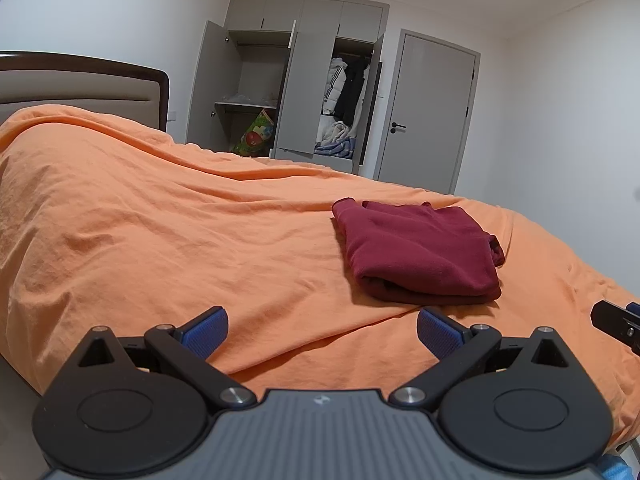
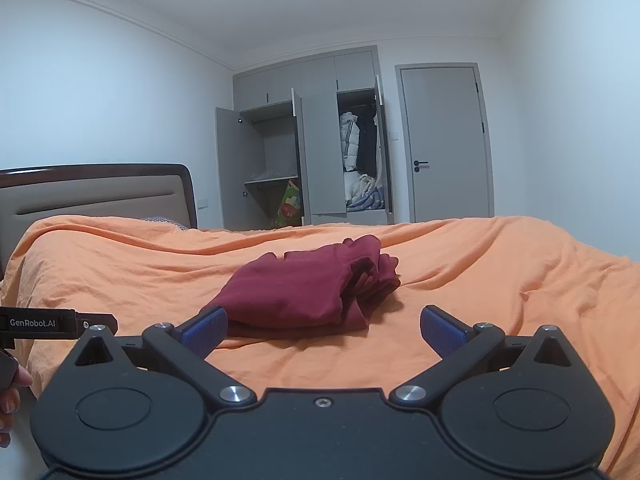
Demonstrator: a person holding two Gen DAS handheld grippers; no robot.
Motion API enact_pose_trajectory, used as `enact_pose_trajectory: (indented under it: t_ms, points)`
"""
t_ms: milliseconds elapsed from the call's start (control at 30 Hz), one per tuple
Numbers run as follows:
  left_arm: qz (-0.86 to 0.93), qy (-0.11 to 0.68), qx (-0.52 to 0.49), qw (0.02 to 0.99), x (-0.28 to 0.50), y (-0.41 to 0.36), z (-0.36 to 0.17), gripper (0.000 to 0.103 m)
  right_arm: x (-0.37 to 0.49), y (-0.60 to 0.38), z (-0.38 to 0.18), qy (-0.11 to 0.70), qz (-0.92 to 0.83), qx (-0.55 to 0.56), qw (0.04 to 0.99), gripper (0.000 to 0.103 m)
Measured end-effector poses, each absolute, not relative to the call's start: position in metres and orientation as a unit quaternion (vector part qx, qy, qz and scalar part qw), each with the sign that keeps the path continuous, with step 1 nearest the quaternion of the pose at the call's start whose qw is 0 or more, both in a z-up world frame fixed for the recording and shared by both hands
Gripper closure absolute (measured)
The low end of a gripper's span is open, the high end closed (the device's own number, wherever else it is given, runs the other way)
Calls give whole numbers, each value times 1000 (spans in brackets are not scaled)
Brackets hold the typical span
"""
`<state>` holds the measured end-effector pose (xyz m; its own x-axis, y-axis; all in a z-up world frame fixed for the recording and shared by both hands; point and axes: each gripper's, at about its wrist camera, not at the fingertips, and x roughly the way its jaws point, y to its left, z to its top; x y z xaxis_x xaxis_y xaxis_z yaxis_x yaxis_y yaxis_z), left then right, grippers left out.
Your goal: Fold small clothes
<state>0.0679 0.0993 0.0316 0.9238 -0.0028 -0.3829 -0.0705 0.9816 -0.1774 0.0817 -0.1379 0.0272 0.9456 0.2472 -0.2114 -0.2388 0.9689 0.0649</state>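
the left gripper (image 1: 322,332) is hovering over the near edge of the bed (image 1: 168,240) with its blue pads (image 1: 206,332) spread wide, gripping nothing. the dark red garment (image 1: 416,252) is lying folded into a compact bundle on the orange sheet, toward the right side of the bed, just beyond both grippers and touching neither. the right gripper (image 2: 323,332) is also hanging released and empty over the near edge, its fingers (image 2: 442,330) parted with the folded garment (image 2: 308,284) showing between them. at the far left of the right wrist view, the person's hand (image 2: 10,392) is holding the other tool. beyond the bed, a wardrobe (image 2: 312,144) is standing open.
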Motion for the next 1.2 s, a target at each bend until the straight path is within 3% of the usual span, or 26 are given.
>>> enact_pose_trajectory:
  t_ms: [1200]
  points:
    - [21, 197, -89, 976, 69, 99, 32, 0, 82, -138, 27, 111, 123, 21, 986, 0]
